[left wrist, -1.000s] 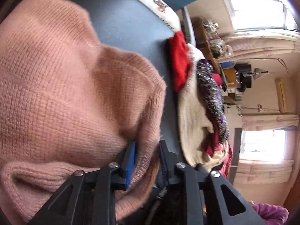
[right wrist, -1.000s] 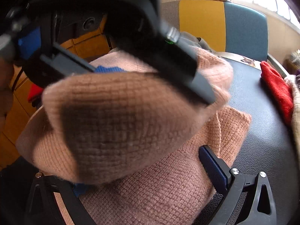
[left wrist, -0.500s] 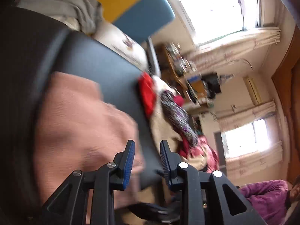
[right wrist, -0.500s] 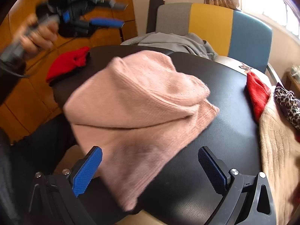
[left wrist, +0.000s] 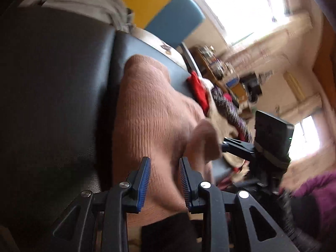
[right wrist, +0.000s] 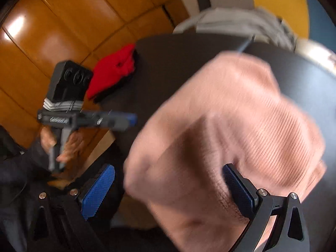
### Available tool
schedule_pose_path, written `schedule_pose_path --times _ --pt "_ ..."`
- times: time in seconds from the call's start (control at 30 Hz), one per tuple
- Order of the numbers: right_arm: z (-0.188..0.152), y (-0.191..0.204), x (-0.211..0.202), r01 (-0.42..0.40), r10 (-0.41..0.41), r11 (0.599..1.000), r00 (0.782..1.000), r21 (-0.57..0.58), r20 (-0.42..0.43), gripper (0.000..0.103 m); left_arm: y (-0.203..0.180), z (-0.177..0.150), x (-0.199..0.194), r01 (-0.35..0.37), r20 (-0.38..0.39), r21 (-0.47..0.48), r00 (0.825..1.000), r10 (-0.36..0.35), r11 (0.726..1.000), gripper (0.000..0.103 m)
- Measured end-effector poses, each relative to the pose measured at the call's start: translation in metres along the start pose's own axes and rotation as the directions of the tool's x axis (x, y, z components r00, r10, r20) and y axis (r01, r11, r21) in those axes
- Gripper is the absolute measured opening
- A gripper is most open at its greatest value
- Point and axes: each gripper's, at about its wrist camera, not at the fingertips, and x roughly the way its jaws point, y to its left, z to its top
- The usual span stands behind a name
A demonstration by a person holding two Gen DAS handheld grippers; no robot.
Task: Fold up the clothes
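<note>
1. Pink knit sweater (left wrist: 151, 113): bunched on the dark padded tabletop (left wrist: 52, 84), near its front edge. 1 fold is raised at the side toward the right gripper (right wrist: 168, 189).
2. Left gripper (left wrist: 164, 180): blue pads (left wrist: 143, 182) stand apart w/ a gap between them. The sweater lies behind the gap; no fabric is clamped, so it is released. In the right wrist view the same tool sits off the table edge, held in a hand (right wrist: 69, 145).
3. Right gripper: jaws spread wide. Sweater bulk lies between the pads; the right-side pad (right wrist: 237, 191) is against the knit, the left-side pad is clear of it. Not gripping.
4. Red garment (right wrist: 113, 71): at the table's far left corner. Grey garment (right wrist: 241, 25): at the back edge, in front of a yellow/blue chair back (left wrist: 159, 10).
5. Both views are motion-blurred.
</note>
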Motion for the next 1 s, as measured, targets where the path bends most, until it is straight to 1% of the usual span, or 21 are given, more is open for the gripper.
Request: schedule_pose_path --times 0.03,0.1,0.2,0.3,0.37,0.43,0.47,0.5,0.53,0.6,0.63,0.67,0.7,0.73,0.77,0.83,0.87,0.9,0.93,0.97,1.0 --pt "-0.017 0.003 -0.003 -0.004 0.004 1.0 1.0 0.002 -0.018 0.103 -0.002 -0.002 0.003 -0.006 -0.013 0.032 1.0 0.006 0.999 0.027" --pt "-0.055 0.003 -0.011 0.014 -0.012 0.999 0.999 0.045 -0.038 0.103 -0.006 -0.004 0.013 -0.011 -0.037 0.073 0.999 0.014 0.997 0.027" --pt "-0.106 -0.011 -0.018 0.06 -0.055 0.984 0.998 0.17 -0.032 0.103 -0.011 -0.009 0.024 -0.003 -0.059 0.108 0.998 0.009 0.994 0.027" --pt "-0.141 -0.014 -0.039 0.078 -0.111 0.951 0.989 0.298 0.094 0.103 -0.014 -0.011 0.028 -0.004 -0.061 0.127 0.998 0.012 0.992 0.027" --pt "-0.14 -0.005 -0.051 0.074 -0.137 0.944 0.975 0.322 0.176 0.103 -0.016 -0.011 0.029 0.005 -0.056 0.134 0.998 0.002 0.991 0.027" --pt "-0.136 0.005 -0.064 0.068 -0.161 0.939 0.953 0.338 0.255 0.103 -0.016 -0.011 0.028 0.015 -0.05 0.13 0.999 -0.008 0.991 0.027" --pt "-0.129 0.007 -0.066 0.076 -0.172 0.941 0.947 0.331 0.272 0.103 -0.016 -0.011 0.029 0.018 -0.047 0.127 0.999 -0.012 0.992 0.027" --pt "-0.114 0.009 -0.065 0.1 -0.192 0.946 0.94 0.309 0.282 0.103 -0.016 -0.012 0.029 0.019 -0.047 0.129 0.999 -0.013 0.991 0.027" --pt "-0.101 0.007 -0.059 0.114 -0.196 0.951 0.941 0.287 0.277 0.103 -0.016 -0.013 0.028 0.019 -0.047 0.133 0.999 -0.013 0.991 0.027" --pt "-0.076 0.002 -0.046 0.133 -0.196 0.961 0.946 0.243 0.259 0.103 -0.018 -0.016 0.027 0.025 -0.047 0.147 0.999 -0.019 0.989 0.027" --pt "-0.069 -0.002 -0.036 0.139 -0.193 0.961 0.956 0.238 0.221 0.102 -0.019 -0.018 0.027 0.029 -0.048 0.154 0.999 -0.022 0.988 0.027" --pt "-0.063 -0.007 -0.026 0.145 -0.189 0.961 0.966 0.236 0.174 0.092 -0.022 -0.019 0.028 0.034 -0.05 0.167 0.998 -0.026 0.985 0.027" --pt "-0.058 -0.012 -0.015 0.151 -0.185 0.96 0.974 0.234 0.128 0.048 -0.025 -0.022 0.03 0.029 -0.057 0.192 0.998 -0.018 0.981 0.027" --pt "-0.057 -0.016 -0.006 0.158 -0.182 0.957 0.98 0.243 0.077 0.018 -0.027 -0.024 0.032 0.021 -0.065 0.22 0.998 -0.006 0.975 0.027" --pt "-0.058 -0.019 0.004 0.166 -0.178 0.953 0.984 0.255 0.025 0.013 -0.03 -0.027 0.034 0.013 -0.073 0.249 0.997 0.006 0.969 0.027" --pt "-0.074 -0.01 -0.001 0.184 -0.198 0.951 0.979 0.247 0.036 0.013 -0.034 -0.034 0.04 0.001 -0.098 0.303 0.995 0.03 0.953 0.027" --pt "-0.084 -0.008 -0.008 0.177 -0.201 0.947 0.977 0.267 0.068 0.013 -0.034 -0.039 0.045 -0.001 -0.12 0.327 0.992 0.043 0.945 0.027" --pt "-0.097 -0.011 -0.011 0.171 -0.206 0.939 0.975 0.299 0.087 0.013 -0.033 -0.043 0.053 -0.009 -0.146 0.342 0.987 0.063 0.94 0.028" --pt "-0.111 -0.018 -0.007 0.206 -0.24 0.92 0.969 0.333 0.063 0.013 -0.03 -0.047 0.061 -0.01 -0.181 0.349 0.98 0.078 0.937 0.022" --pt "-0.123 -0.025 0.0 0.221 -0.253 0.905 0.967 0.364 0.04 0.013 -0.029 -0.05 0.067 0.015 -0.207 0.344 0.976 0.06 0.939 0.022" --pt "-0.134 -0.032 0.008 0.229 -0.257 0.89 0.966 0.395 0.02 0.012 -0.031 -0.051 0.068 0.019 -0.209 0.352 0.976 0.058 0.936 0.022"
